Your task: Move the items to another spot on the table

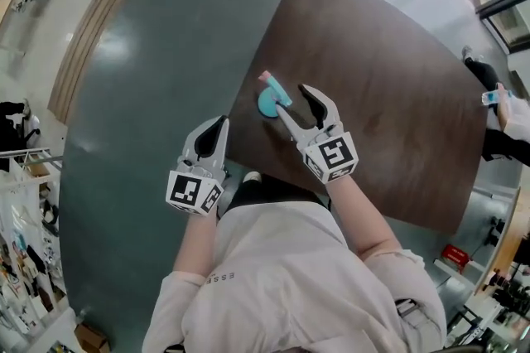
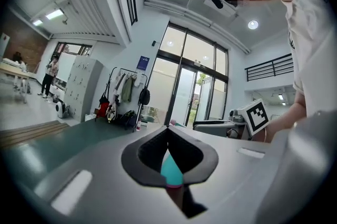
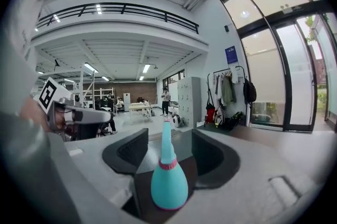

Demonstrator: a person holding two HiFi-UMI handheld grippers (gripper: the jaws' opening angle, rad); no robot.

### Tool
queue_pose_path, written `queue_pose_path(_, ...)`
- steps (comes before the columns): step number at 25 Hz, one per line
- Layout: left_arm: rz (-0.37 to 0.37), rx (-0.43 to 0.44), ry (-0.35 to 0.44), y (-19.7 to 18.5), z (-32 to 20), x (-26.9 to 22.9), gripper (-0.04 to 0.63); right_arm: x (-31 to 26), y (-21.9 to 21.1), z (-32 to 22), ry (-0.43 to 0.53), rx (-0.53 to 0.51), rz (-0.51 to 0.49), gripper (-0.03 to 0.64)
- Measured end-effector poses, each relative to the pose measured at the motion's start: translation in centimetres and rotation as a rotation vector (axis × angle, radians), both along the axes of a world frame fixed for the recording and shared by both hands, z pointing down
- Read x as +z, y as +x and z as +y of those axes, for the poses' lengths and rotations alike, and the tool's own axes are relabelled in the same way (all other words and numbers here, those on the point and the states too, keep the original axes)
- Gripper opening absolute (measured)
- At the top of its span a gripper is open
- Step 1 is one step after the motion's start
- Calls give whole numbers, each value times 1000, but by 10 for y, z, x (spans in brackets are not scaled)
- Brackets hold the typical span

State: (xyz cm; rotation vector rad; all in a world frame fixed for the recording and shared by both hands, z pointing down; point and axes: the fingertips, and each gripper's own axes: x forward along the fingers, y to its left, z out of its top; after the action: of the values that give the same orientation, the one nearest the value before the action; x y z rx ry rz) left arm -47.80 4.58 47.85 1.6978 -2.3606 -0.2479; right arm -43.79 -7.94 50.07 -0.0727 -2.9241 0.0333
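A teal bulb-shaped bottle with a pink ring and a long thin neck stands upright near the left corner of the brown table. My right gripper is open, its jaws on either side of the bottle without pressing on it. In the right gripper view the bottle stands between the two dark pads of that gripper. My left gripper hovers by the table's left edge, shut and empty. Through the gap below its closed tips the teal bottle shows.
The table's left edge runs just beside the bottle, with grey-green floor beyond it. A person stands at the table's far right side. Lockers, coats and glass doors line the room behind.
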Motion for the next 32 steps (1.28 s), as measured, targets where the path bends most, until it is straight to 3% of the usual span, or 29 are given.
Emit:
queue_pose_path(2,0,-14,-5,-5,-1,14,8,11,-16,-2,-7,-20,-4,261)
queue_pose_path(6,-6,-35,-10,-12,3,26,8,36,-36,1,-7,-52,16,261)
queue_pose_path(11,-5,-44,-8,-23,6,42,8,50,-47,-1,11,-17,-4,259)
queue_pose_path(14,4,-41,2,-27,10,48,8,54,-50,6,11,-42,-1,141)
queue_pose_path(23,-4,-6,40,-42,45,7,8,26,-33,30,-10,16,33,121)
queue_pose_path(27,26,77,43,-37,42,-8,8,4,-12,34,-6,75,50,121)
queue_pose_path(32,-12,213,50,-17,21,-25,8,-12,31,25,13,210,29,120)
